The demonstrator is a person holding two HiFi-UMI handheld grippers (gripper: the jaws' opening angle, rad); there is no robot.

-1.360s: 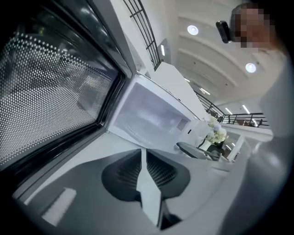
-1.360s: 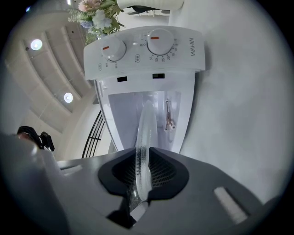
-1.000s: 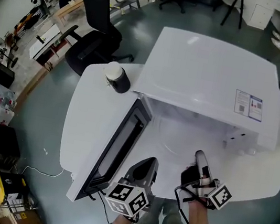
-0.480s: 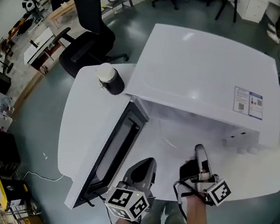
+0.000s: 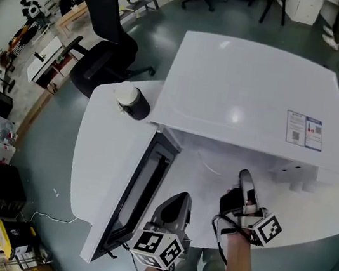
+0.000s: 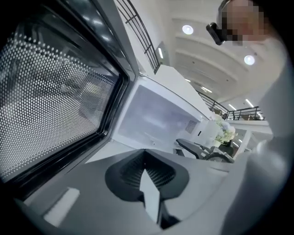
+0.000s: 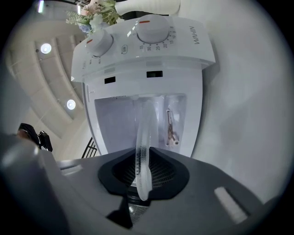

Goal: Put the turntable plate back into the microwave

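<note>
The white microwave (image 5: pixel 247 93) stands on a white table with its door (image 5: pixel 141 191) swung open to the left. My right gripper (image 5: pixel 246 180) is shut on the rim of the clear glass turntable plate (image 7: pixel 142 151). In the right gripper view the plate shows edge-on, reaching into the open cavity (image 7: pixel 119 124). From the head view it is only a faint arc (image 5: pixel 206 163) at the cavity mouth. My left gripper (image 5: pixel 174 203) hangs shut and empty just right of the door, in front of the cavity (image 6: pixel 156 119).
A dark bottle with a white lid (image 5: pixel 130 100) stands on the table behind the door. The microwave's control knobs (image 7: pixel 154 30) sit on its right side. A black office chair (image 5: pixel 109 31) stands beyond the table (image 5: pixel 99 152). Flowers (image 7: pixel 89 16) stand at the far right.
My right gripper has edged a little forward toward the cavity with the plate. The left gripper has stayed where it was.
</note>
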